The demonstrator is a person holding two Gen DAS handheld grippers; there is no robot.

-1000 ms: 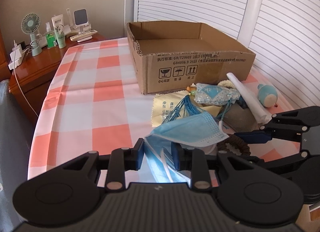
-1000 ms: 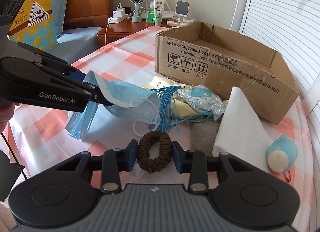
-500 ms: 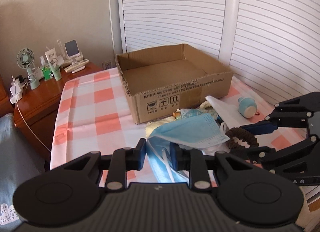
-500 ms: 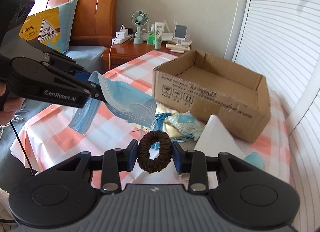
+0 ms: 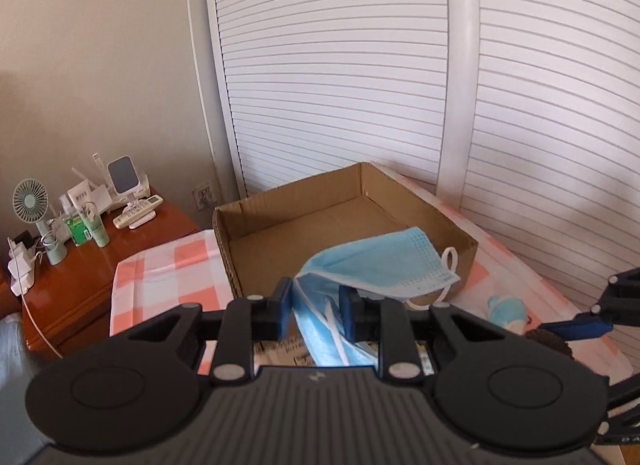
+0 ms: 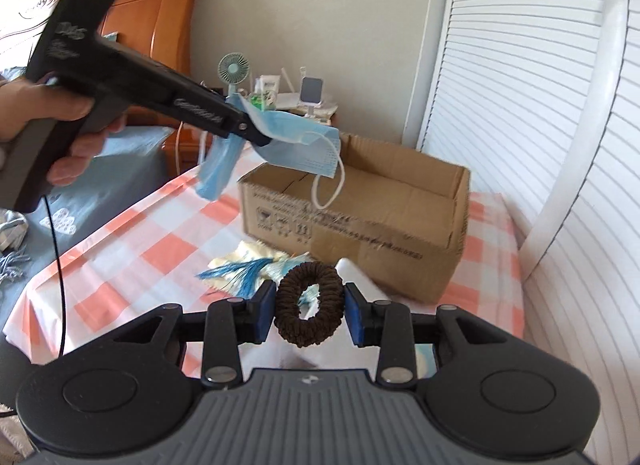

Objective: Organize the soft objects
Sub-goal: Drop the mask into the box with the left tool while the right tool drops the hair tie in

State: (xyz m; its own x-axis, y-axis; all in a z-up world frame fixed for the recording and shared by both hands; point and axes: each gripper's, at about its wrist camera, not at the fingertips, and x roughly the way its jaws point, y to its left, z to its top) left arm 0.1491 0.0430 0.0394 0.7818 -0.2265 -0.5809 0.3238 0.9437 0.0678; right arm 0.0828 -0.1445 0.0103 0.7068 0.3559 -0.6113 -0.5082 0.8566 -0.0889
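Mask [image 5: 380, 261] pinched in left tool [image 5: 316, 307]; right tool [image 6: 309, 315] clamps scrunchie [image 6: 309, 303].

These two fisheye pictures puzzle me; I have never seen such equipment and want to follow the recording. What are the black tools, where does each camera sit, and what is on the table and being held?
There is no robot here. A person holds a black hand tool in each hand, each ending in two fingers that pinch. A camera sits on each tool and looks forward along those fingers, so the black shape filling the bottom of each picture is the tool itself.

In the left tool's view, the left gripper pinches a blue face mask raised in front of an open cardboard box. In the right tool's view, the right gripper pinches a brown hair scrunchie, and you see the left tool from the side, held by the person's hand.

On the checked tablecloth before the box lies a small pile with blue tassels and a light cloth.
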